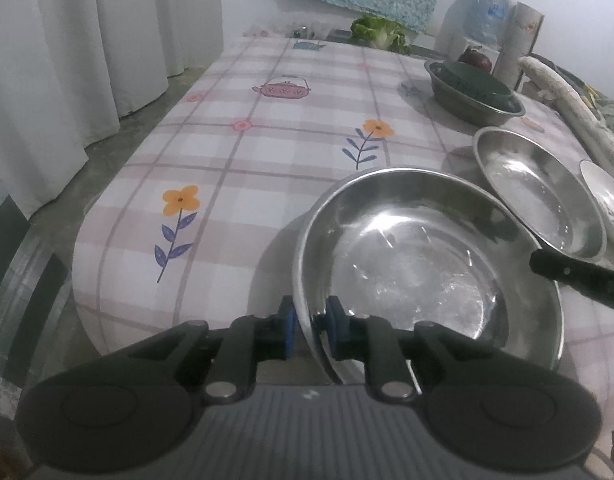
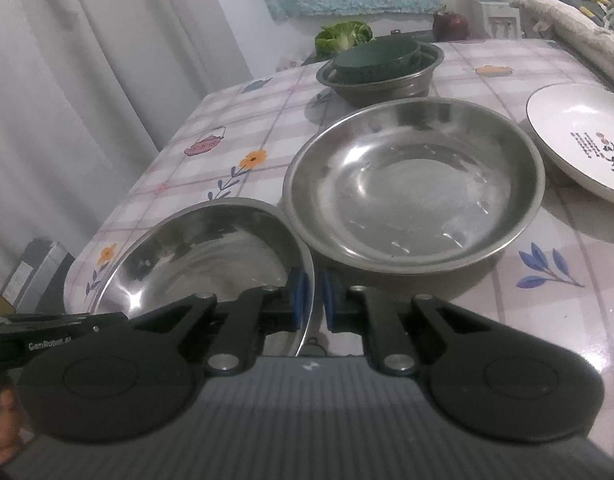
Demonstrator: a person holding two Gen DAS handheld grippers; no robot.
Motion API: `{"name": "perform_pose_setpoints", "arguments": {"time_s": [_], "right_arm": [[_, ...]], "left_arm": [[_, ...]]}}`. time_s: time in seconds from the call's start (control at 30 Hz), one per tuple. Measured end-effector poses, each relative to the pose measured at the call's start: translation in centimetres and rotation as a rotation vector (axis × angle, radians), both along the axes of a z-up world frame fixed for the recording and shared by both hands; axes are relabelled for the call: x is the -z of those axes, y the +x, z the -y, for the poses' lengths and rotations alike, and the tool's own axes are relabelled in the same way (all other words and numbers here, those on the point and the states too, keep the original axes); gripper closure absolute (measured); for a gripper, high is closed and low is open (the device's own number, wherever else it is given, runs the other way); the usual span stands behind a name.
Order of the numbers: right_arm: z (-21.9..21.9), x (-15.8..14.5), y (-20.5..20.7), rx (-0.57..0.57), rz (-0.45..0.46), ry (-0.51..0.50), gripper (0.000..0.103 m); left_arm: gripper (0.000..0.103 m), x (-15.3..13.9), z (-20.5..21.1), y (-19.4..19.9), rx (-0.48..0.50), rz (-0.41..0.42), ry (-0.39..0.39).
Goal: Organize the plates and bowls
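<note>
The left gripper (image 1: 310, 330) and right gripper (image 2: 315, 298) each clamp opposite rims of the nearest steel plate (image 1: 427, 264), low in both frames.

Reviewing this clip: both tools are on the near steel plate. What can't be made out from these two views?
- Near steel plate: its near rim is hidden behind the left tool in the left wrist view.
- White plate: cut off by the right edge in both views; its printed text is too small to read.
- Dark green bowl in the grey basin: what lies beneath it is hidden.
- Right tool: its body hides the table edge.
</note>
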State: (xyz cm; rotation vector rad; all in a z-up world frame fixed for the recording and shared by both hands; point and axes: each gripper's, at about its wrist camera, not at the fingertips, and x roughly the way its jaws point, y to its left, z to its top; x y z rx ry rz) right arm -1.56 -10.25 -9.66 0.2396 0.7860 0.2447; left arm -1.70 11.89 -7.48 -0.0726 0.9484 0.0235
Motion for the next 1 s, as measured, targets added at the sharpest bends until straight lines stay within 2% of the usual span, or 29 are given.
{"name": "perform_pose_setpoints", "arguments": {"time_s": [0.1,0.27,0.6,1.0], "right_arm": [[-0.6,0.1,-0.1,-0.009,0.011,-0.038,0.094],[-0.9,0.8,0.1,-0.018,-0.008,-0.042,0.094],[-1.6,0.6,0.3,-0.027,-0.014,-0.045,0.093],[-2.1,0.8,0.4,-0.05,-0.001,-0.065,0.093]], "left_arm": [[0.083,0.2,0.2,0.3,0.006,-0.002,0.01],[0.078,0.4,0.9,0.8,0.008,0.005,0.047],[0.08,-0.2,1.0,0.6,-0.006,-0.003,0.079],[0.076,0.3,1.0,0.7,-0.013,-0.017,0.091]]}}
